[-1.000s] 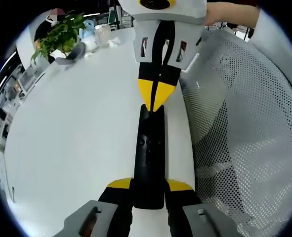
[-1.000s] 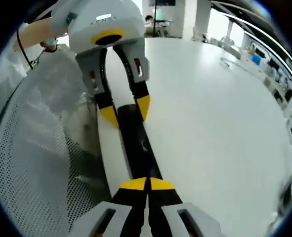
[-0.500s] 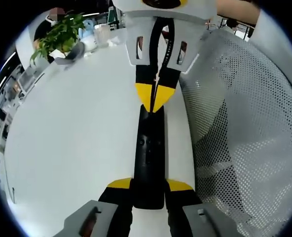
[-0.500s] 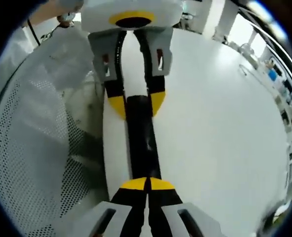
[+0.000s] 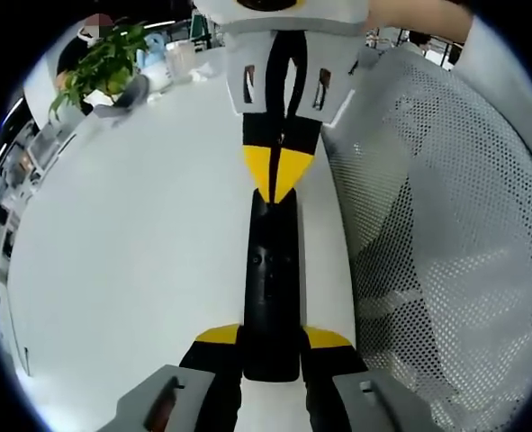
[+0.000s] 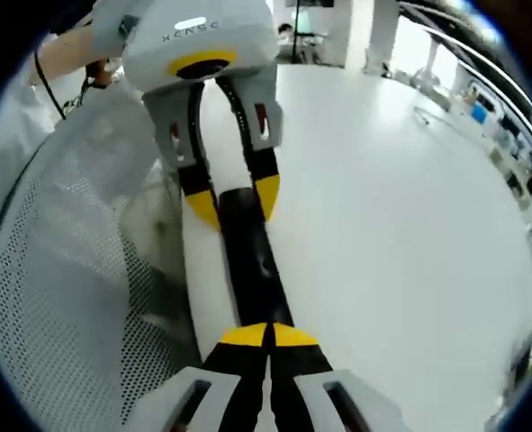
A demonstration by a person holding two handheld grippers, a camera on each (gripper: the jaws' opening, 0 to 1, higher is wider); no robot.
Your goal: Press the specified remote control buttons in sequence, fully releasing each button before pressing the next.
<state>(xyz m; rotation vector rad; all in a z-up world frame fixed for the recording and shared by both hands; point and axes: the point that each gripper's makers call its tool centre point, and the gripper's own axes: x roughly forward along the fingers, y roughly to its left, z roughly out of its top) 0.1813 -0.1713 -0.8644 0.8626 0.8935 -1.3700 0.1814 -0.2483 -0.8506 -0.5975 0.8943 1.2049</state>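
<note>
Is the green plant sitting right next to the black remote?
No, the green plant stands far off at the other end of the white table, while the black remote lies close, gripped by the left claw.

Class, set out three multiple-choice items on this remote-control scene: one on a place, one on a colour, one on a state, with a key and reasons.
1. Where does the leafy green potted plant stand on the white table?
A. at the far edge
B. beside the remote
C. under the mesh

2. What colour are the jaw tips of the right gripper?
A. red
B. yellow
C. blue

3. How does the left gripper hold the slim black remote control?
A. jaws apart, well clear of it
B. jaws shut above it
C. jaws clamped on either side of one end

Key: 1 A, the plant is far behind the remote; 2 B, both tips show yellow in the right gripper view; 3 C, the remote's end sits between the yellow tips.
</note>
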